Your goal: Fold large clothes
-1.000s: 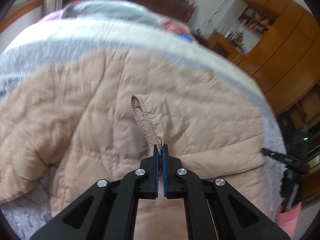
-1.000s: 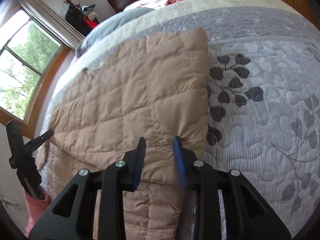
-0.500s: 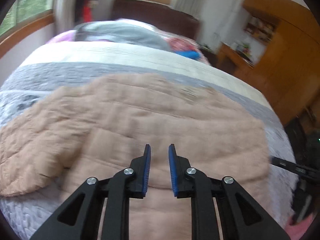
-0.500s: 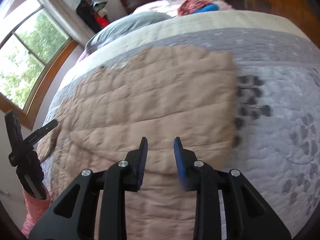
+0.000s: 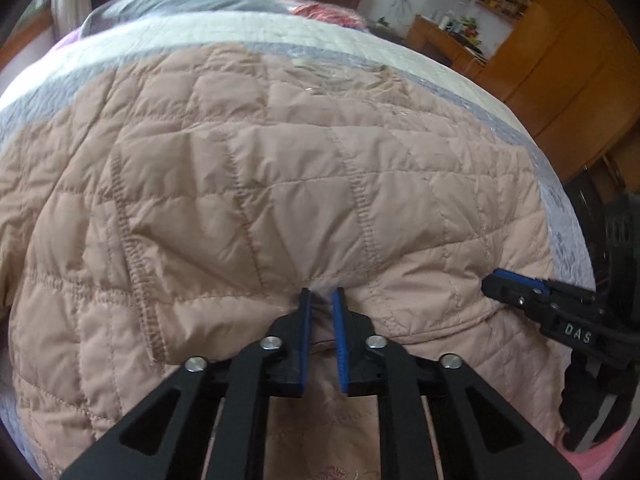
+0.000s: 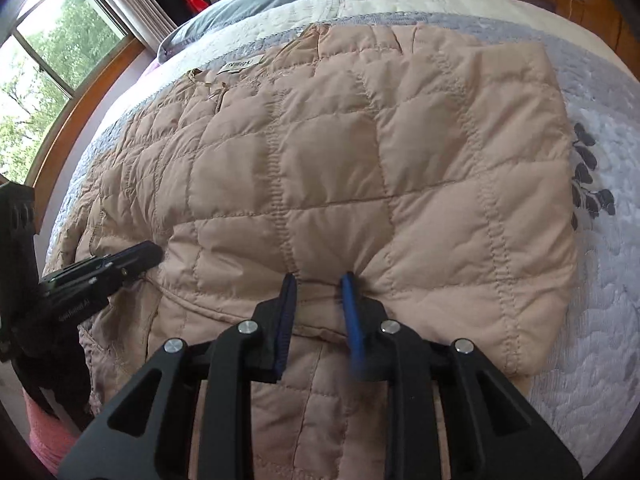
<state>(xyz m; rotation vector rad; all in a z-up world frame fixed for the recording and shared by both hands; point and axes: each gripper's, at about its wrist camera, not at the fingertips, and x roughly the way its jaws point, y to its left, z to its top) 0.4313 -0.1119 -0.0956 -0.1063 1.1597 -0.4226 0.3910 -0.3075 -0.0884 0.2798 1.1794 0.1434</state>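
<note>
Your left gripper and right gripper both stand apart, tips pressed into the folded edge of the jacket on the bed. Close both evenly on all layers, then carry the fold toward 12 o'clock.

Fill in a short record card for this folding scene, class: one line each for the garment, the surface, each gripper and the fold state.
garment: quilted beige jacket, label showing near the collar
surface: grey patterned bedspread on a bed
left gripper: open, fingertips at the folded edge of the jacket
right gripper: open, fingertips pressed against the same folded edge, further right
fold state: top layer folded over, lying on a lower layer nearest the grippers
background: window, wooden cabinets
</note>
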